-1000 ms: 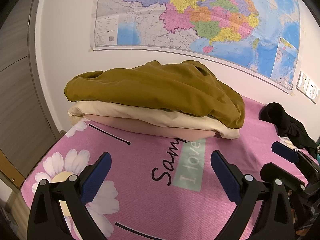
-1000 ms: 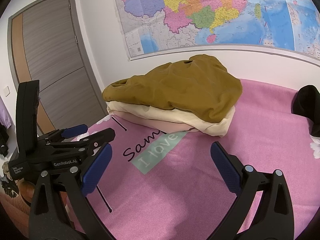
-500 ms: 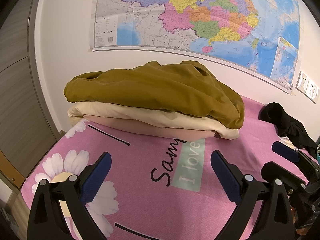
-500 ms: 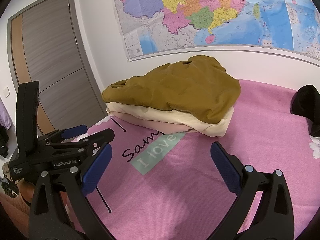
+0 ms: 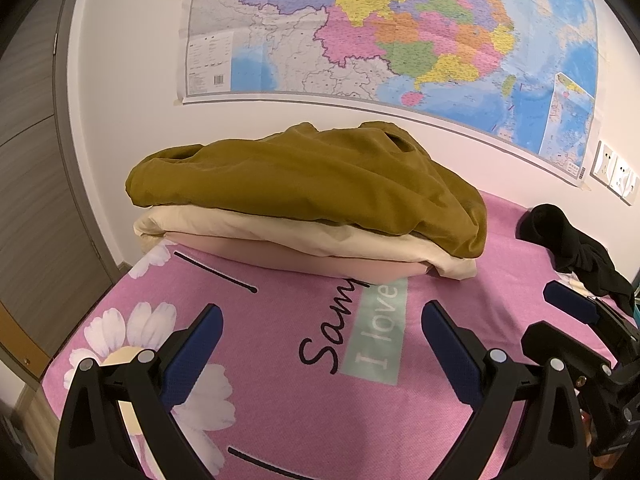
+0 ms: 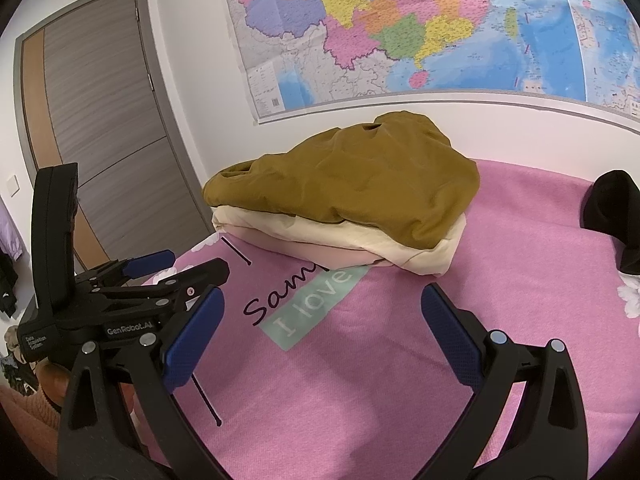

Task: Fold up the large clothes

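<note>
A stack of folded clothes lies on the pink bed near the wall: an olive-brown garment (image 5: pixel 320 184) on top, a cream one (image 5: pixel 304 236) under it, a pale pink one (image 5: pixel 320 262) at the bottom. The stack also shows in the right wrist view (image 6: pixel 352 196). A crumpled black garment (image 5: pixel 572 240) lies at the right, also seen in the right wrist view (image 6: pixel 612 216). My left gripper (image 5: pixel 320 344) is open and empty above the sheet, short of the stack. My right gripper (image 6: pixel 320 328) is open and empty beside it.
The pink bedsheet (image 5: pixel 280 380) has daisy prints and lettering. A wall map (image 5: pixel 400 32) hangs behind the stack. A grey door (image 6: pixel 100 128) stands at the left past the bed's edge. Wall sockets (image 5: pixel 616 172) sit at the right.
</note>
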